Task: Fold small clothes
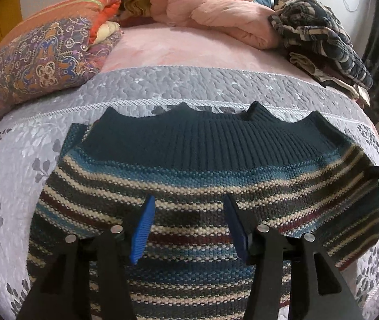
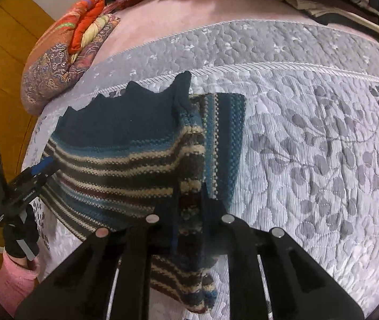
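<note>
The right gripper (image 2: 188, 213) has its fingers pinched on the side of the striped sweater (image 1: 189, 186), probably to fold it over. The left gripper (image 1: 188, 226) hangs wide open above the sweater, holding nothing. The sweater lies flat on the bed (image 1: 216, 85), with pillows (image 1: 43, 53) farther back.

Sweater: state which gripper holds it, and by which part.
The right gripper is shut on the sweater at its folded side edge. The left gripper is open above the sweater's striped body, holding nothing.
</note>
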`<action>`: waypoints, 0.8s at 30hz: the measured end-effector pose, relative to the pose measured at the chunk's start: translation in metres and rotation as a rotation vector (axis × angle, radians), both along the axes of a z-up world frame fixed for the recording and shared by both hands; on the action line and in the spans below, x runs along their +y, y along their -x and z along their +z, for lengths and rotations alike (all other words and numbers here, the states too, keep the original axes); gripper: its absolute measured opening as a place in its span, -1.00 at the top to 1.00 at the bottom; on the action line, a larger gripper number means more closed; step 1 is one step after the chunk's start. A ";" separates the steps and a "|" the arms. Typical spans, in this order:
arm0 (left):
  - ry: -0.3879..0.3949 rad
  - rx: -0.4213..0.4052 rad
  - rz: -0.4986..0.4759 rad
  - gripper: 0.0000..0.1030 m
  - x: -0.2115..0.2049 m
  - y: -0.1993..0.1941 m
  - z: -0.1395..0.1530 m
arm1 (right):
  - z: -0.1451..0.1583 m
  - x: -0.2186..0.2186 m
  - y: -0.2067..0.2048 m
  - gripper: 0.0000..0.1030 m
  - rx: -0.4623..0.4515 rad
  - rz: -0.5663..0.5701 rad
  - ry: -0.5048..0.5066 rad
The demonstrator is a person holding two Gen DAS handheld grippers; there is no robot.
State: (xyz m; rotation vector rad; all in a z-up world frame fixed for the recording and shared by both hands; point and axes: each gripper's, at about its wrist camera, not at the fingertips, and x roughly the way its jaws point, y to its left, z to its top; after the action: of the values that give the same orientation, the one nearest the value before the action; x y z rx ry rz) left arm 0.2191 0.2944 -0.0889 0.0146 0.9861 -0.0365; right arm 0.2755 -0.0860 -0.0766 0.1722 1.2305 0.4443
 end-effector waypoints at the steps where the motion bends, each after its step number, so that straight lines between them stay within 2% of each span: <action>1: -0.004 0.000 0.000 -0.04 -0.001 0.000 -0.001 | -0.002 0.000 0.000 0.76 0.004 -0.003 0.004; 5: -0.009 0.006 -0.002 -0.04 0.000 -0.002 -0.009 | -0.013 -0.001 -0.001 0.76 0.015 -0.011 0.037; 12: -0.024 0.015 -0.002 -0.04 0.002 -0.006 -0.022 | -0.033 -0.003 -0.007 0.76 0.042 -0.031 0.034; 24: -0.034 0.004 -0.007 -0.05 0.002 -0.008 -0.029 | -0.046 -0.006 -0.010 0.74 0.055 -0.046 0.040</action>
State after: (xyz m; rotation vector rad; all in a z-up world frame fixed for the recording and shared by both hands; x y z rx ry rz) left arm 0.2271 0.2967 -0.1183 0.0492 0.9908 -0.0261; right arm 0.2854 -0.0916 -0.1227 0.1788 1.2865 0.3770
